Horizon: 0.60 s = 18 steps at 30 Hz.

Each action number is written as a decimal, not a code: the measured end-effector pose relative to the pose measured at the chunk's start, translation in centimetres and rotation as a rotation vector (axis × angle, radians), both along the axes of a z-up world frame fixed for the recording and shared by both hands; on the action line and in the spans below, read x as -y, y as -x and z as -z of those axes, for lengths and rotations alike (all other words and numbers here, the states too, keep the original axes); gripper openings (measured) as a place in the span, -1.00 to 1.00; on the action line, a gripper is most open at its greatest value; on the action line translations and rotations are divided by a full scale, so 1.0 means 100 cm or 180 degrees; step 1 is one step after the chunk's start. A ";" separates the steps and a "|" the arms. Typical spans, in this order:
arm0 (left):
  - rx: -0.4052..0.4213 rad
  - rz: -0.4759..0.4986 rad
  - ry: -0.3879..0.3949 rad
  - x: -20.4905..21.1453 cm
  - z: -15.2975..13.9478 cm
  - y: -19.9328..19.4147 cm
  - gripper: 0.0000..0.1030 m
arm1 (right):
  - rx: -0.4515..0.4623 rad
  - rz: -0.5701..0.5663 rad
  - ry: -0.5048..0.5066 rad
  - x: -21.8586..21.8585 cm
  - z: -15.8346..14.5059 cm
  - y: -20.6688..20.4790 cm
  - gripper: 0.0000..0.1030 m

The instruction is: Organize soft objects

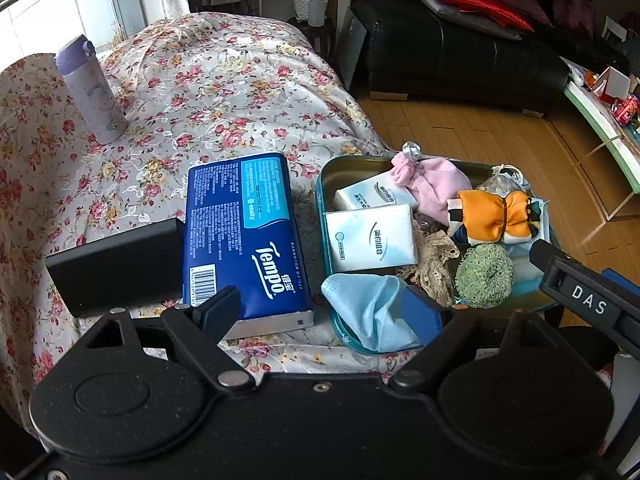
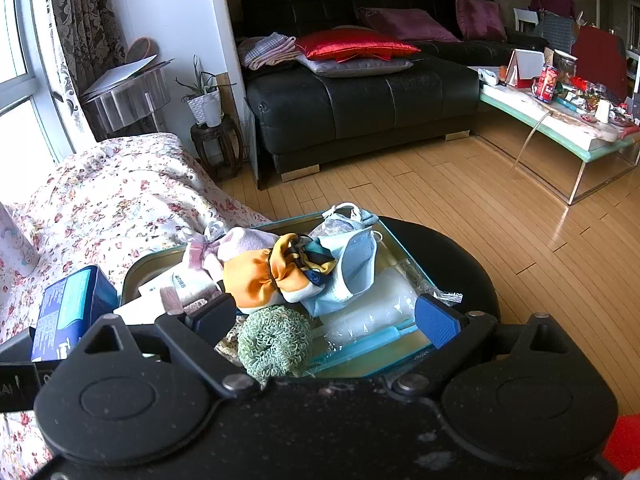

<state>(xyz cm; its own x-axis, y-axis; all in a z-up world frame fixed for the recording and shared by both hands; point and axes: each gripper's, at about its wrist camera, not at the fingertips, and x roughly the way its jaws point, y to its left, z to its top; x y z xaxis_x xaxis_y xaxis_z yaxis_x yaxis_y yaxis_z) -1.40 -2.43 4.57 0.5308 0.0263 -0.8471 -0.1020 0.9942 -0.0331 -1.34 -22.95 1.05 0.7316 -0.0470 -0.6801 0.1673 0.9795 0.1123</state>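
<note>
A teal tin tray (image 1: 319,200) sits beside the floral bedspread, filled with soft things. In it lie two white tissue packs (image 1: 370,238), a pink pouch (image 1: 436,184), an orange bow scrunchie (image 1: 494,214), a green scrunchie (image 1: 484,276), a lace piece (image 1: 434,260) and a light blue face mask (image 1: 368,308). My left gripper (image 1: 320,312) is open above the tray's near corner, over the mask. A blue Tempo tissue pack (image 1: 244,236) lies left of the tray. My right gripper (image 2: 324,320) is open, with the green scrunchie (image 2: 276,344) low between its fingers and the orange bow (image 2: 264,280) just beyond.
A black box (image 1: 116,264) and a purple flask (image 1: 90,88) rest on the bedspread (image 1: 224,92). The tray (image 2: 125,280) stands on a round black stool (image 2: 460,248). Beyond are wooden floor (image 2: 440,200), a black sofa (image 2: 360,100) and a cluttered low table (image 2: 560,120).
</note>
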 end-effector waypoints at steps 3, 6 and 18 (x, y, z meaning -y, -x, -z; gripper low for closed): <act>0.0000 -0.0001 0.0000 -0.001 0.000 -0.001 0.62 | -0.0004 -0.0003 -0.0001 0.000 0.000 0.000 0.88; -0.0002 0.0002 0.0000 0.000 0.000 -0.001 0.62 | -0.0005 -0.0004 -0.0002 0.000 0.000 0.000 0.88; 0.0001 0.0020 -0.0002 0.001 -0.001 -0.002 0.62 | -0.0006 -0.0003 0.0002 0.000 0.000 -0.001 0.88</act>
